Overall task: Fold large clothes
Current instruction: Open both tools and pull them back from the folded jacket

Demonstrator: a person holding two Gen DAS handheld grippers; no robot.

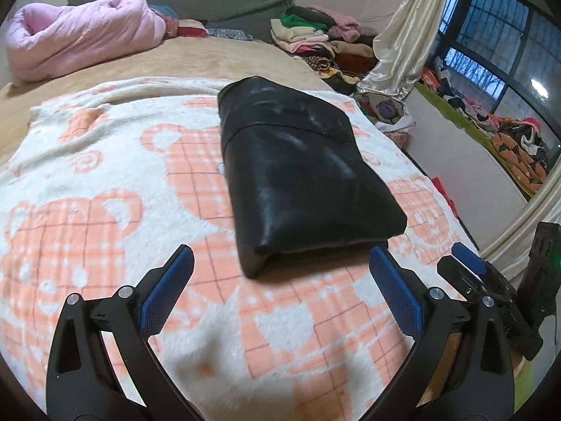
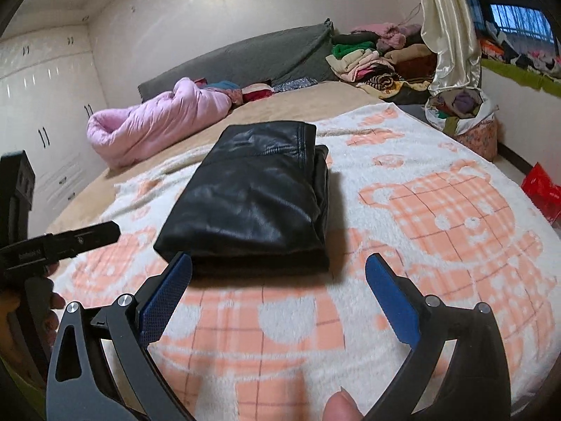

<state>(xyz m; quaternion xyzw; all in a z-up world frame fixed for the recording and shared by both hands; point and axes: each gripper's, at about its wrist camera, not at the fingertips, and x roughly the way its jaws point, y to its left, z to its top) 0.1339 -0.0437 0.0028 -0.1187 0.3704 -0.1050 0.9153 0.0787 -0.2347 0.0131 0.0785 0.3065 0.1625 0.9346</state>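
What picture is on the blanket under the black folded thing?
White blanket with orange checked teddy bears, under the black folded garment. The right wrist view shows it best.

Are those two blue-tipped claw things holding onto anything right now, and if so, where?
No, neither holds anything. The left gripper and right gripper are both open, with nothing between their fingers. The folded black leather garment lies free on the blanket.

Bed (image 2: 315, 96) carries bear-print blanket (image 1: 105, 182), folded black garment (image 1: 298, 175), pink quilt (image 1: 80, 35)
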